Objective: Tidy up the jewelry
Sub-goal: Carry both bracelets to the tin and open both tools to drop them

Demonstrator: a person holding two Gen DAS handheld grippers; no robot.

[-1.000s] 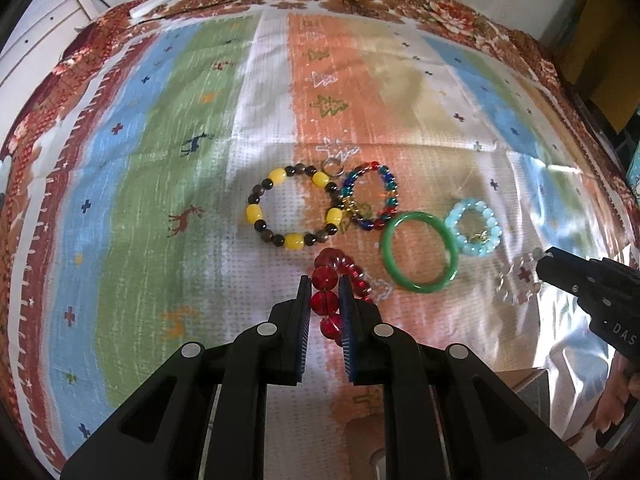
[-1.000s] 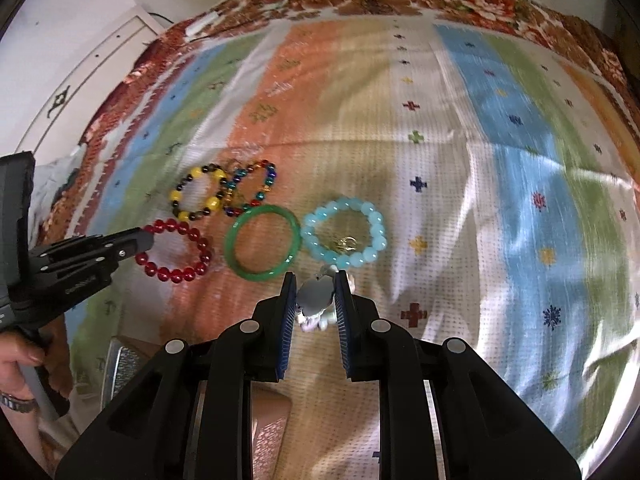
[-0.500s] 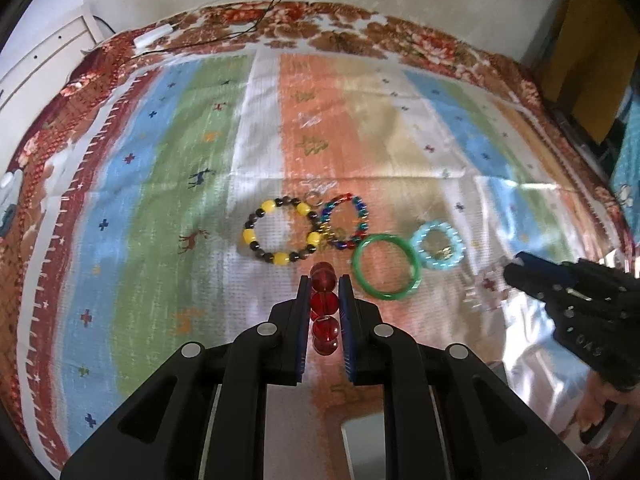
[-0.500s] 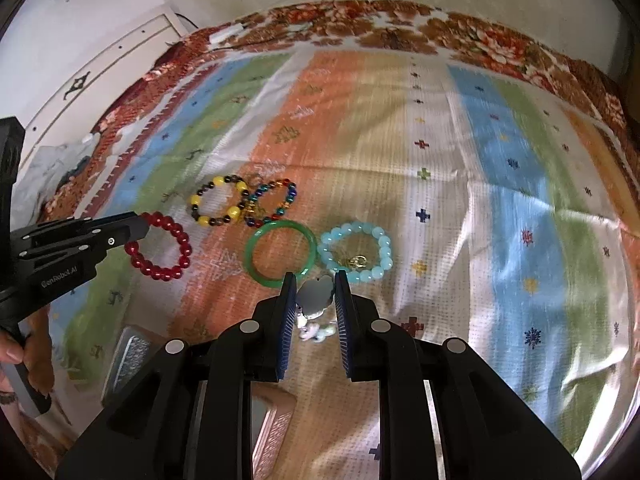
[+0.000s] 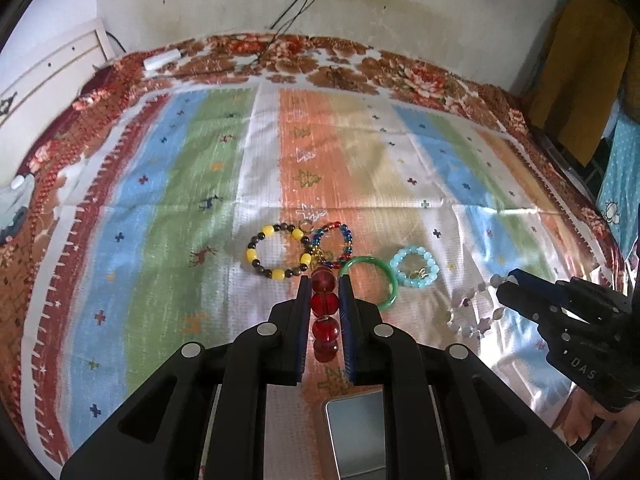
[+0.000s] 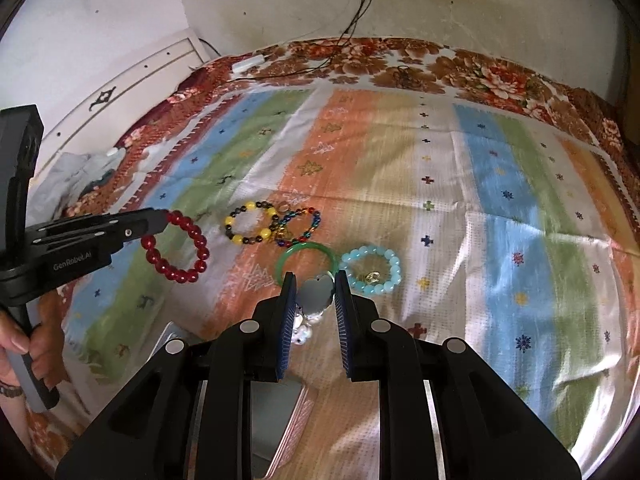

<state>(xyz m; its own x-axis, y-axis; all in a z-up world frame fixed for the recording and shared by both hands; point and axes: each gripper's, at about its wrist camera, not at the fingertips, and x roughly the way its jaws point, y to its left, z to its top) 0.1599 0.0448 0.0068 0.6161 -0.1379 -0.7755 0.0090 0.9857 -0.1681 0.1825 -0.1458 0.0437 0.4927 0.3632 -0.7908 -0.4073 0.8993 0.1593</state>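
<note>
The left gripper (image 5: 325, 312) is clenched on a red bracelet (image 5: 325, 307) of round glassy beads, low in the frame centre. The right gripper (image 6: 314, 298) grasps a pale bracelet (image 6: 316, 296) of clear, pearly beads. On the striped woven bedspread (image 5: 160, 208) lie a smooth green bangle (image 5: 384, 276), a light-blue beaded bracelet (image 5: 414, 266), a yellow-and-dark one (image 5: 278, 256) and a multicoloured one (image 5: 334, 246).

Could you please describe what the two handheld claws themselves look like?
Both claws are black plastic with blue ribbed pads and round silver bolts. The left claw carries white "GenRobot.AI" lettering on its side; the right claw shows "DAS". A wristband sits on the left wrist.
</note>
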